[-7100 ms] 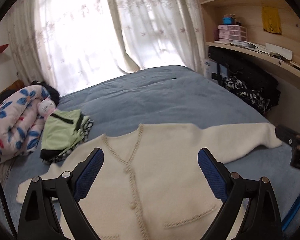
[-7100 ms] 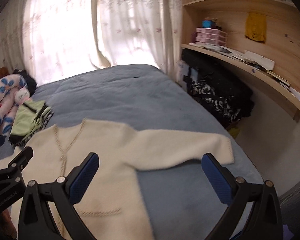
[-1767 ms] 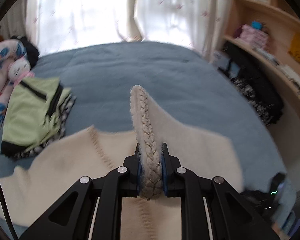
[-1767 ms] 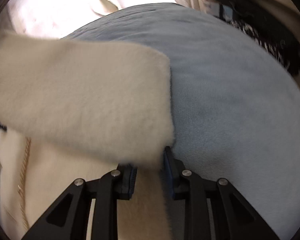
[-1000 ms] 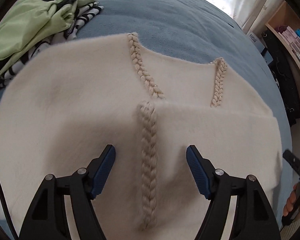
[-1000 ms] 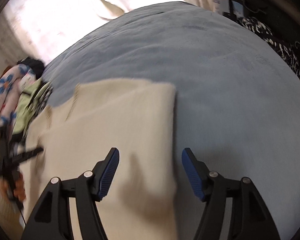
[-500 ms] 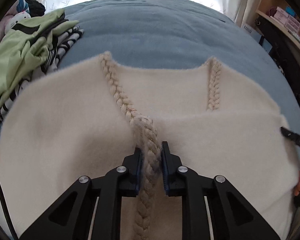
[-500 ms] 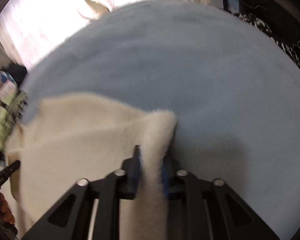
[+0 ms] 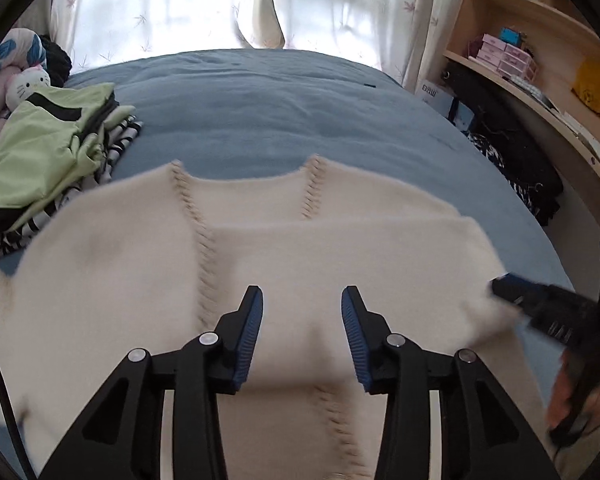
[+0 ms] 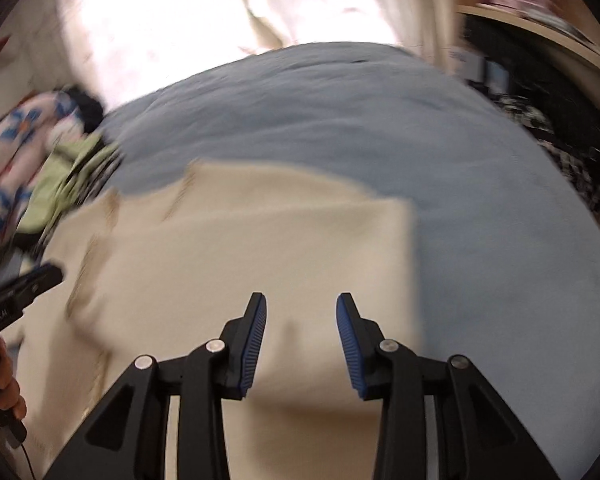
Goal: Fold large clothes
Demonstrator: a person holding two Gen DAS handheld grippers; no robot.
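Both tools just reopening, left tool [image 9: 302,332] and right tool [image 10: 301,336] released and empty above the cream cardigan [image 9: 260,248] folded on the bed [image 9: 280,112]; a careless re-grab could drag the fold loose.

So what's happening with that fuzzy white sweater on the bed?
A person is folding the cream cardigan on the blue bed, holding tongs in each hand. The right side is already folded over the front. Both the left tongs and the right tongs have just been opening and now hang open above the cardigan with nothing between them. A green folded pile sits beside it.
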